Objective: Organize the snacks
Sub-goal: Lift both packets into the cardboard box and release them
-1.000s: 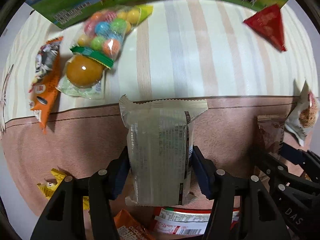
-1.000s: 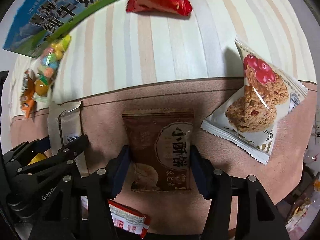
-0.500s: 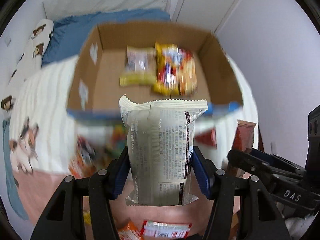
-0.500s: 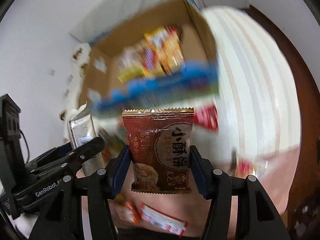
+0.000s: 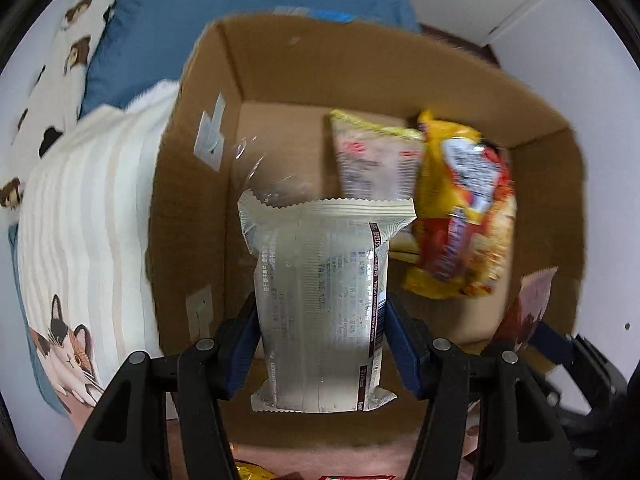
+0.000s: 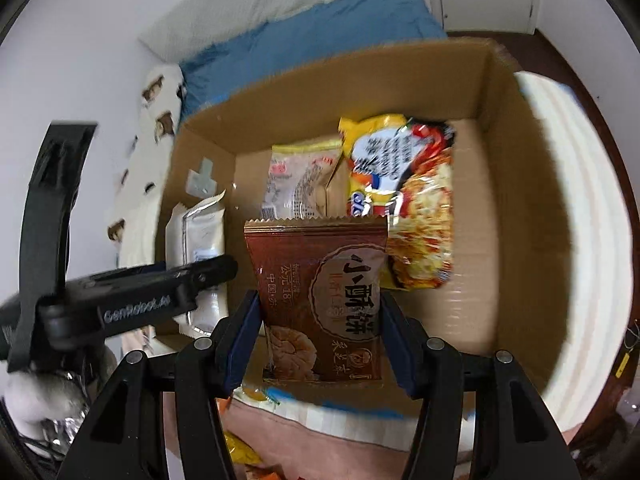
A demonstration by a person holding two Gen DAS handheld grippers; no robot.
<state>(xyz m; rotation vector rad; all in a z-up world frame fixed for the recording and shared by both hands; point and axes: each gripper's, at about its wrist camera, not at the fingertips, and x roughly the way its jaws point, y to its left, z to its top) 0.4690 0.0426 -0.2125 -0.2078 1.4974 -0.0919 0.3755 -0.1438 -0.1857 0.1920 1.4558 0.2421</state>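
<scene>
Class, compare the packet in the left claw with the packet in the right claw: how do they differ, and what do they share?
The silver packet is pale with small print; the brown packet is dark with large characters and a biscuit picture. The silver one looks longer, the brown one squarer. Both have crimped top edges, stand upright, and are clamped over the cardboard box.

The left gripper (image 5: 322, 340) fills the lower centre of its own view, blue pads clamped on a silvery white snack packet (image 5: 322, 300). The right gripper (image 6: 320, 332) sits likewise at lower centre, closed on a brown biscuit packet (image 6: 324, 304), with the left gripper reaching in from the left edge.
</scene>
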